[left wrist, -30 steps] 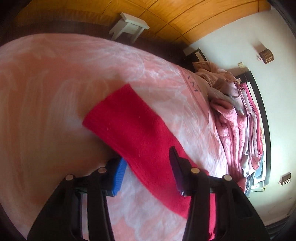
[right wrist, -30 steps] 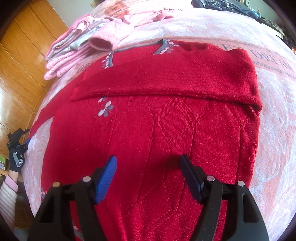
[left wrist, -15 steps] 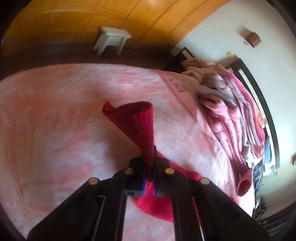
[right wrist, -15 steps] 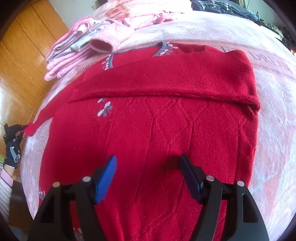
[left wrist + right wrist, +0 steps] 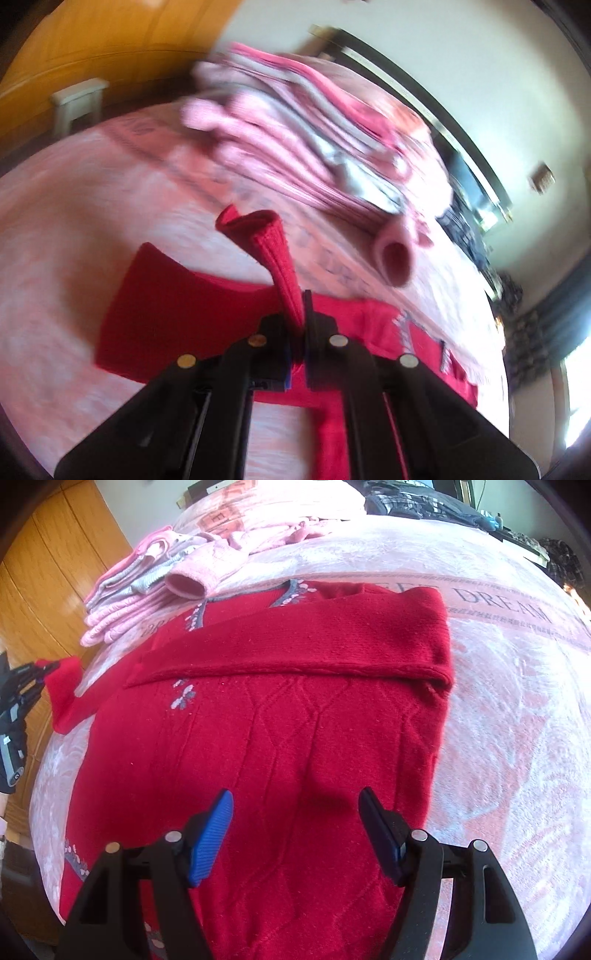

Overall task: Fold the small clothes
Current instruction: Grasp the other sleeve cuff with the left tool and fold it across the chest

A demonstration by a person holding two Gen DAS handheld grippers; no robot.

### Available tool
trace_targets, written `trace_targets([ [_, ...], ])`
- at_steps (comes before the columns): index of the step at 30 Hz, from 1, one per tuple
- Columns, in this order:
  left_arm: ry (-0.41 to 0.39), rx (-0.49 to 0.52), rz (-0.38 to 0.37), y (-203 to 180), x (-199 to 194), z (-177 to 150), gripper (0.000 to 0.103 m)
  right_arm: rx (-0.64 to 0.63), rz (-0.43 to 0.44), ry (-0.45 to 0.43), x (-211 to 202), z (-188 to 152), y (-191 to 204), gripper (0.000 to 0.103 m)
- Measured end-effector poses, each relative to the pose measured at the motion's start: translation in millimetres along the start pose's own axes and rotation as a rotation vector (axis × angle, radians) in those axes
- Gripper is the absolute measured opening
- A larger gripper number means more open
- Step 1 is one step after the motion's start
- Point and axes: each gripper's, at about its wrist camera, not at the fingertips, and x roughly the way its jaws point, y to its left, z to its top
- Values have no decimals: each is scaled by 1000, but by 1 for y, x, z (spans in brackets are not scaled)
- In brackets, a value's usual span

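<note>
A red knit sweater (image 5: 288,716) lies flat on the pink bedspread (image 5: 517,709), one sleeve folded across its chest. My left gripper (image 5: 297,314) is shut on the cuff of the other red sleeve (image 5: 271,243), lifted off the bed, with the sweater's body (image 5: 177,306) below it. From the right wrist view that raised sleeve cuff (image 5: 62,679) and the left gripper (image 5: 22,694) sit at the far left edge. My right gripper (image 5: 295,823) hovers open over the sweater's lower half, nothing between its fingers.
A stack of folded pink and grey clothes (image 5: 155,579) lies at the bed's far left, blurred in the left wrist view (image 5: 314,140). Dark clothes (image 5: 436,498) lie at the far edge. A small white stool (image 5: 77,103) stands by the wooden wardrobe (image 5: 40,576).
My left gripper closed on the sleeve cuff, lifted it and swung it toward the sweater's body. The right gripper stayed open and nearly still over the sweater.
</note>
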Motion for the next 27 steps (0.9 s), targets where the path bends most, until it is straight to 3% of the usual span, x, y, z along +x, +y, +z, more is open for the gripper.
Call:
trace_targets([
  [12, 186, 154, -186, -146, 85, -87, 3, 18, 49, -10, 2, -10, -20, 71],
  [19, 249, 209, -213, -189, 118, -127, 3, 29, 81, -25, 4, -12, -27, 71],
  [22, 290, 280, -206, -206, 134, -142, 4, 36, 93, -29, 3, -14, -30, 71],
  [25, 371, 339, -225, -216, 150, -157, 17, 47, 110, -32, 2, -16, -34, 71],
  [26, 411, 364, -257, -220, 153, -163, 24, 49, 115, -32, 1, -16, -35, 71],
  [27, 436, 385, -282, -222, 154, -167, 26, 50, 119, -33, 1, -16, -36, 71],
])
